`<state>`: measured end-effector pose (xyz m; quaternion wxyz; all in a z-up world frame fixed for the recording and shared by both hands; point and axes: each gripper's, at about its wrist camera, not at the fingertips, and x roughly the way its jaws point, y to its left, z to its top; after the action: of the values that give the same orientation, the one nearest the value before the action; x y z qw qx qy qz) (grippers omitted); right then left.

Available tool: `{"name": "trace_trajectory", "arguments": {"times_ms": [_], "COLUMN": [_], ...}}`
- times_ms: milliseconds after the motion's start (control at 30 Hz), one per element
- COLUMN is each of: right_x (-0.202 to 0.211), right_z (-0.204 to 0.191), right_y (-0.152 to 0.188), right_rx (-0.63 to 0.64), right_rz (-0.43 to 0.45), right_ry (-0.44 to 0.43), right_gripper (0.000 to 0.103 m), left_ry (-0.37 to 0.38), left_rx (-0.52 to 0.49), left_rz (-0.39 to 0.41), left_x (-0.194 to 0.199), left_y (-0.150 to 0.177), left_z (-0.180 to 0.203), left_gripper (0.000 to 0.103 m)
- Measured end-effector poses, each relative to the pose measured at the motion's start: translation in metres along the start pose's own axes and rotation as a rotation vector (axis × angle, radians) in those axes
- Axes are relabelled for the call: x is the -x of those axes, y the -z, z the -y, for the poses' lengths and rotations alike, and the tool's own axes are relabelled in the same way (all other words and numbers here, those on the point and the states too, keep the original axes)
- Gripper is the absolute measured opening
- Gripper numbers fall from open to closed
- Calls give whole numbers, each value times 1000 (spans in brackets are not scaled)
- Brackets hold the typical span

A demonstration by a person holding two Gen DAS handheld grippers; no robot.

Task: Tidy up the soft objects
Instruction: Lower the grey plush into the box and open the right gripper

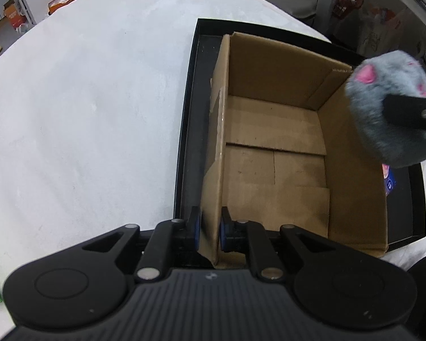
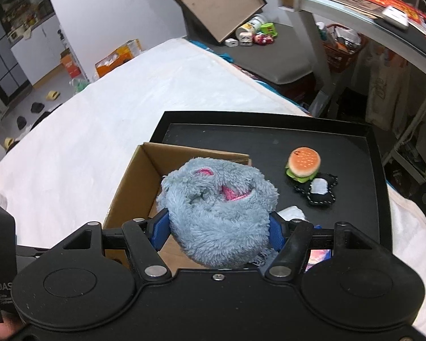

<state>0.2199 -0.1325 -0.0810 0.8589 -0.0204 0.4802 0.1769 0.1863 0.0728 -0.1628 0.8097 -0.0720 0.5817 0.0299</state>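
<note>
Right wrist view: right tongs [image 2: 218, 231] clamped on grey plush [image 2: 217, 213] above cardboard box [image 2: 133, 182]; left tongs [image 1: 210, 231] seemingly pinching its wall.

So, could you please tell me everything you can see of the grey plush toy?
The grey plush toy is a fluffy, shaggy-furred bundle with pink patches, seemingly soft fleece, crumpled so its shape is hard to read. The right gripper clamps it between blue-padded fingers, holding it in the air above the right wall of the empty cardboard box, which stands in the black tray. Nothing else touches it.
</note>
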Motion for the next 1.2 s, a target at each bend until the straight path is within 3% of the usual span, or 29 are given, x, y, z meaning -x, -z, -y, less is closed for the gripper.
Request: {"name": "trace_trajectory", "arguments": {"times_ms": [667,833,967,1200], "right_x": [-48,-50,-45,-40], "right_z": [-49,-53,-57,-47], "right_y": [-3,-6,-9,-10], "right_rx": [140,149,170,155], "right_rz": [-101,-89,-15,-13], "right_ry": [9,7,5,21], "right_gripper": [66,66,72,73], "left_ry": [54,51,50,35], "left_rx": [33,35,34,30], "left_rz": [33,28,27,35], "left_x": [-7,-8,-8,-8], "left_y": [-3,-4,-4,-3], "left_z": [-8,-8,-8,-7], "left_gripper": [12,12,12,13]}}
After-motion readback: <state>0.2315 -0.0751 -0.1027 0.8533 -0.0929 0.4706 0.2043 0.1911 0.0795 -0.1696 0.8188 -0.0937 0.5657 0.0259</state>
